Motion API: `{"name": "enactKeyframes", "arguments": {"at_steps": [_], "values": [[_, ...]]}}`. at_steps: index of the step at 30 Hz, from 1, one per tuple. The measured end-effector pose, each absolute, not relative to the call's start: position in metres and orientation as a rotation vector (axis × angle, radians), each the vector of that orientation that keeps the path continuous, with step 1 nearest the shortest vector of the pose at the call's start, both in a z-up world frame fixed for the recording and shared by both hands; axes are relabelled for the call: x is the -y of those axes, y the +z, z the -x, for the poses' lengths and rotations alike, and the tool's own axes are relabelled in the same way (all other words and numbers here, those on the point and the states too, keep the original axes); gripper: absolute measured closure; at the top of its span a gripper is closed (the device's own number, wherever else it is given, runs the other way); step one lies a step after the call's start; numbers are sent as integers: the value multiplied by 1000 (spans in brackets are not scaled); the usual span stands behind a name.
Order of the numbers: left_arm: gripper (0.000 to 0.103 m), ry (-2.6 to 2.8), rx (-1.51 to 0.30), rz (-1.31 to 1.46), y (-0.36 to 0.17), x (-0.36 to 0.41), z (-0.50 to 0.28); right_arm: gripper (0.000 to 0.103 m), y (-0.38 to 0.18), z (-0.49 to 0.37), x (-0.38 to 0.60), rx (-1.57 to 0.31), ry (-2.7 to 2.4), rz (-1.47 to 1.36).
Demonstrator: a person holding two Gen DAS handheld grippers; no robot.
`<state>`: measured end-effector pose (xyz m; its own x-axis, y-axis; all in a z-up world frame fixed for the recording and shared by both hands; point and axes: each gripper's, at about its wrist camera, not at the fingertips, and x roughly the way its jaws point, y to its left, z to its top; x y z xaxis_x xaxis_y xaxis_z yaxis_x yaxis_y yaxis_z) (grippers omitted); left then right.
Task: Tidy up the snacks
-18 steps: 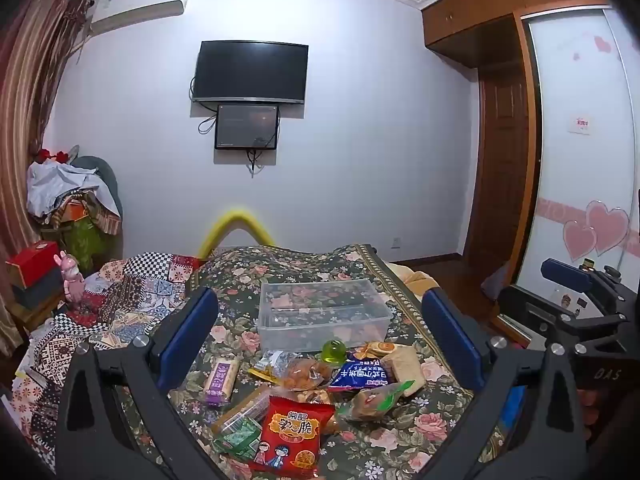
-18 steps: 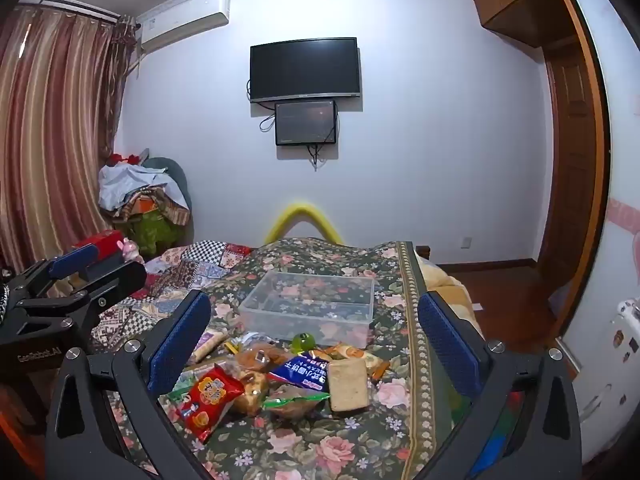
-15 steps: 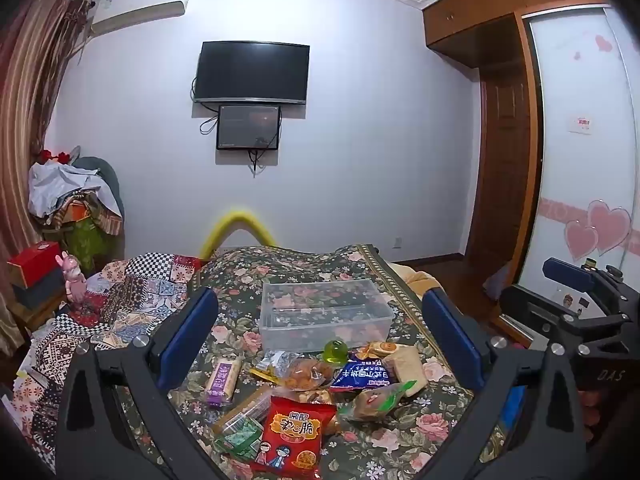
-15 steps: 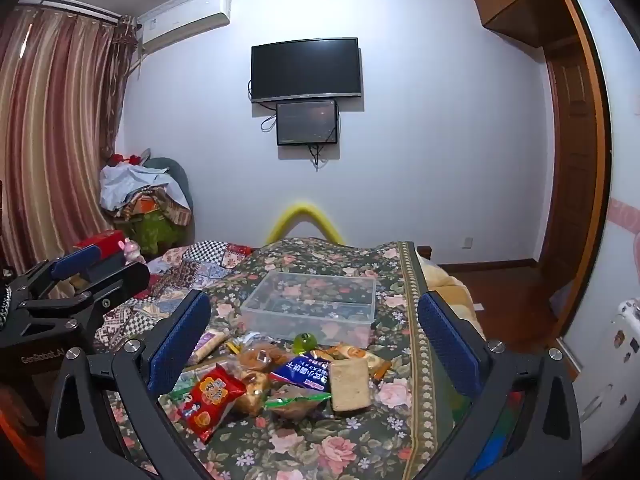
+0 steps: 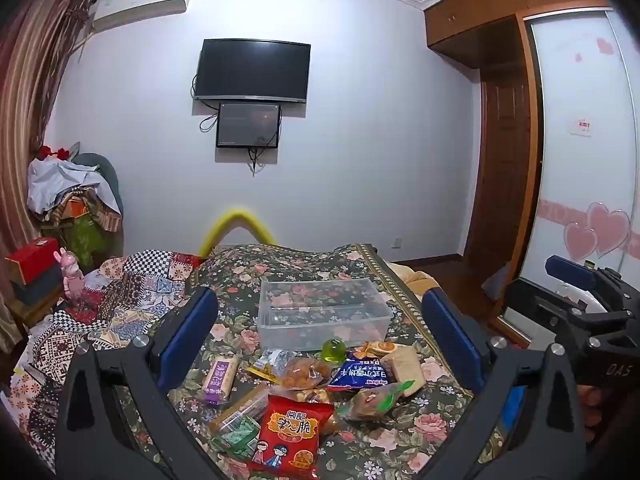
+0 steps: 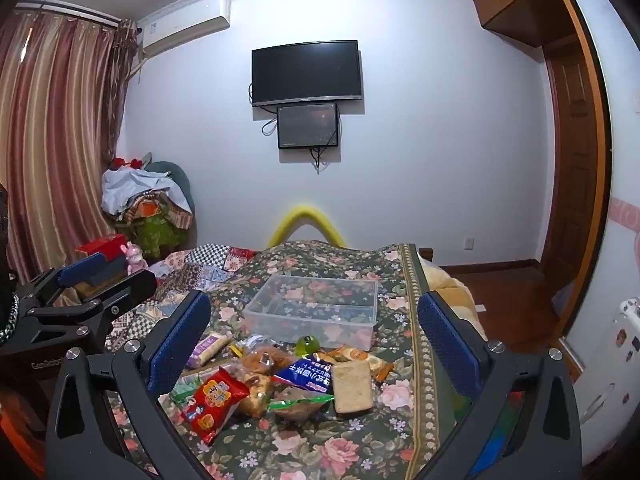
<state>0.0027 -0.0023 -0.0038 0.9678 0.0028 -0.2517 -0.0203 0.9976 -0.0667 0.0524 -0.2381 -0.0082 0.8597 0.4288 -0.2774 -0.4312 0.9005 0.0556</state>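
Bedspread (image 5: 280, 276), dark floral, carries everything; clear plastic bin (image 5: 322, 314) sits on it as landmark, empty-looking, open-topped. Left gripper (image 5: 320, 336) hovers on the near side of the bin, blue pads spread wide, nothing between them; the bin and the snack heap show framed in the gap. Right gripper (image 6: 314, 334) likewise near side of the bin, pads wide apart, holding nothing, and visible again at the right edge of the left view. Snacks lie loose on the bedspread just in front of the bin, none inside it: red packet (image 5: 290, 432) farthest from the bin, closest to the left gripper; blue packet (image 5: 362, 374) right of it, nearer the bin; tan cracker pack (image 6: 352, 384) beside the blue packet; purple-labelled bar (image 5: 220, 378) off the bin's left front corner; green jelly cup (image 5: 334, 350) nearly touching the bin's front wall.
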Motion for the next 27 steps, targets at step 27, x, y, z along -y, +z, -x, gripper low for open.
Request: {"name": "enactKeyframes", "arguments": {"at_steps": [27], "values": [[0, 3, -259, 69, -4, 8, -3, 0, -5, -48, 241, -281, 453, -10]]}}
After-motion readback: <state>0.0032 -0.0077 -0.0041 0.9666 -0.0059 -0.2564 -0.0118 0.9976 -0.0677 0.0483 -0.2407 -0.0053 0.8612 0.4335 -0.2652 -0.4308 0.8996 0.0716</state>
